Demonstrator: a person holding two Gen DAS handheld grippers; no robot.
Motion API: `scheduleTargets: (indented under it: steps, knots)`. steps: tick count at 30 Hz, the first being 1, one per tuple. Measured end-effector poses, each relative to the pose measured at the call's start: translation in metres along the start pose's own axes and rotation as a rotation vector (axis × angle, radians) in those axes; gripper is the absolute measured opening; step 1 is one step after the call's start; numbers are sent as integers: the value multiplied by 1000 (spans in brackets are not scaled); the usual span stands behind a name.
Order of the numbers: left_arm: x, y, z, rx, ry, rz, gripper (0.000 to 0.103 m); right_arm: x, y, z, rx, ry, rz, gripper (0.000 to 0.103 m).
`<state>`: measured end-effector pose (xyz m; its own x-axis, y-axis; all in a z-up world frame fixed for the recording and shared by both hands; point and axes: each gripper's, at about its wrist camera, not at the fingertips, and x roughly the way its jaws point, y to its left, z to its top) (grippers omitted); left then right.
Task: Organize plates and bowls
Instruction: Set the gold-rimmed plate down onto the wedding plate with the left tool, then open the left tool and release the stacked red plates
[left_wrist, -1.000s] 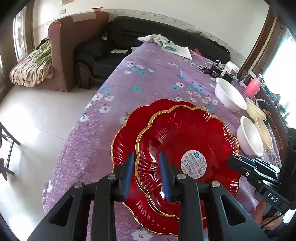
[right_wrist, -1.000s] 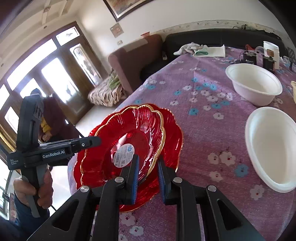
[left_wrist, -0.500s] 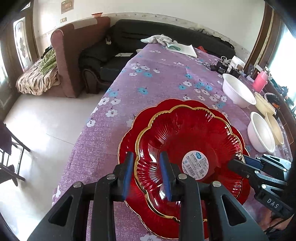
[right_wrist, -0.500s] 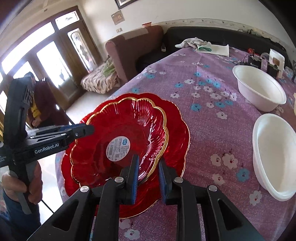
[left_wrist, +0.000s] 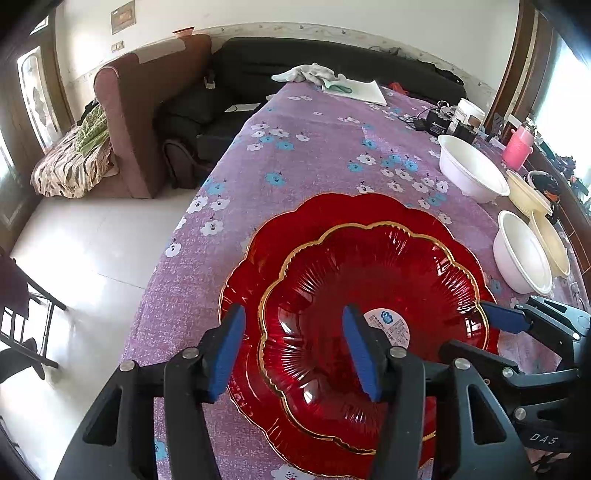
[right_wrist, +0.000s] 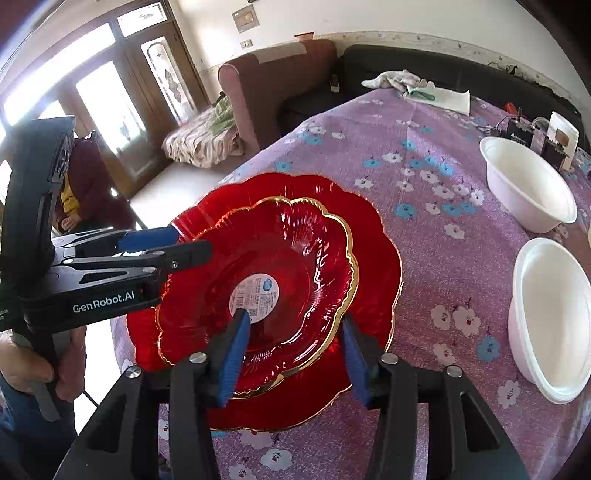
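A small red scalloped plate with a gold rim and a white sticker rests inside a larger red plate on the purple flowered tablecloth. It also shows in the right wrist view, on the large plate. My left gripper is open, its jaws astride the small plate's near rim. My right gripper is open, its jaws astride the opposite rim. Each gripper shows in the other's view: the right, the left.
Two white bowls stand to the right of the plates. Cream bowls, a pink cup and electronics lie at the far right. The table's left edge drops to the floor. Sofas stand behind.
Both grippers have opened and let go of the small plate's rim. The small plate now rests in the large plate.
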<state>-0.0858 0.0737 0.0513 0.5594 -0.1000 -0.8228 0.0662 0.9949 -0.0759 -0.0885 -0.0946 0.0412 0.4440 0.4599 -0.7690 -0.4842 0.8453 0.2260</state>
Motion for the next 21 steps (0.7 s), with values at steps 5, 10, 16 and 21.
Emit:
scheduleTargets:
  steps: [5, 10, 16, 21]
  knots:
    - [-2, -2, -1, 0, -3, -4, 61, -6, -4, 0, 20, -13, 12, 55]
    - [-8, -4, -1, 4, -19, 2, 66, -14, -11, -1, 45, -36, 13, 59]
    - [-17, -3, -1, 2, -40, 21, 70, -22, -16, -2, 65, -58, 25, 59]
    - [-25, 1, 0, -7, -57, 34, 71, -28, -18, -3, 73, -75, 22, 59]
